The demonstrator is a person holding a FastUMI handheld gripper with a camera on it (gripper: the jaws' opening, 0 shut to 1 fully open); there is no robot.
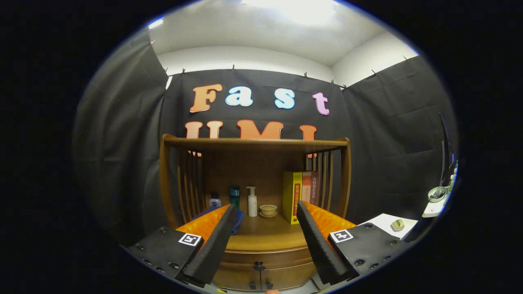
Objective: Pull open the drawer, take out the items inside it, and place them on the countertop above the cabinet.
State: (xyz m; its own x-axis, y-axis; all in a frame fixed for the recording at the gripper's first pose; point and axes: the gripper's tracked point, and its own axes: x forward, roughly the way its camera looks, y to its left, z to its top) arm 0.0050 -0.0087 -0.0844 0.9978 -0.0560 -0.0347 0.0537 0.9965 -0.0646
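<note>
I see a wooden cabinet [261,245] against the black cloth wall, its countertop [265,234] under a shelf. On it stand a pump bottle [252,202], a small bowl [268,210] and books [300,196]. My gripper [265,214] is spread wide, holding nothing. The drawer [265,256] below sits closed.

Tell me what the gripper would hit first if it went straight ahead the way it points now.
Probably the wooden cabinet. The gripper is open with nothing between its fingers, aimed about at the countertop edge above the drawer. The white pump bottle and small bowl stand farther back; depth is uncertain.
</note>
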